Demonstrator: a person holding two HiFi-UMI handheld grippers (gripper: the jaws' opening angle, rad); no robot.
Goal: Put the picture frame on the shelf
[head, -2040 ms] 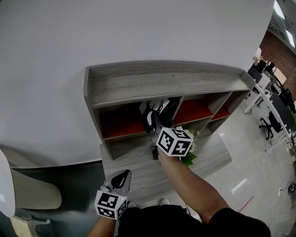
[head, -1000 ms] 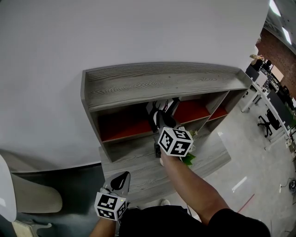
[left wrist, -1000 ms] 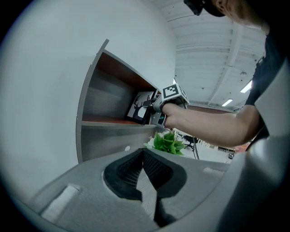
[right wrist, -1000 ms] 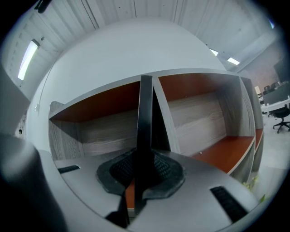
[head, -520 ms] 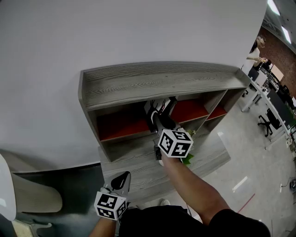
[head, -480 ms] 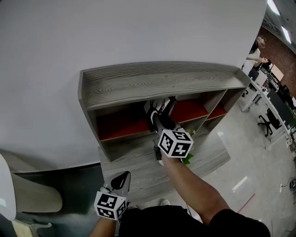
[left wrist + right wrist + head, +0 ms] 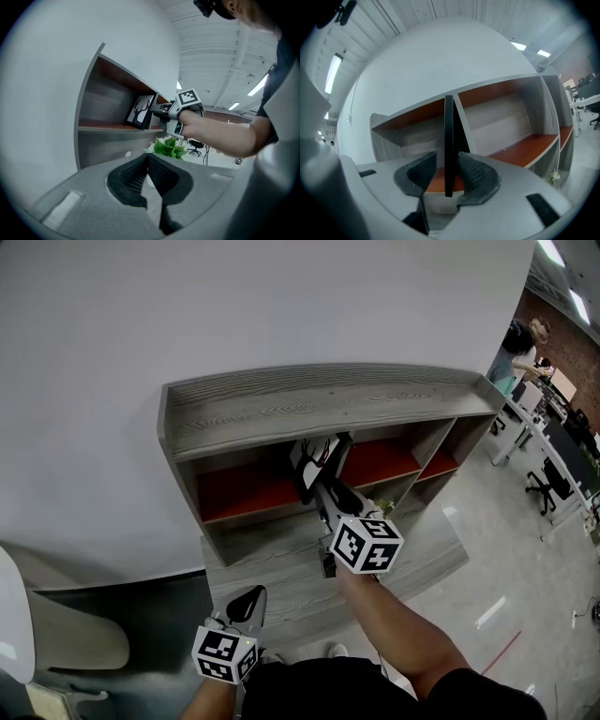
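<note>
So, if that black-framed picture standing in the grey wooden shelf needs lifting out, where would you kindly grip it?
I'd pinch its near upright edge, coming from the open front of the grey wooden shelf, whose back is closed. The black-framed picture stands edge-on between the jaws of the right gripper, which have just been opening and stand clear of it.

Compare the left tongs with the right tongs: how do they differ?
The left tongs are shut and empty. The right tongs are open, having just been opening, and the frame's edge stands between them with the pads off it. The left tongs sit low by the person's body, back from the shelf, while the right tongs reach up to its compartment. Both point toward the shelf.
</note>
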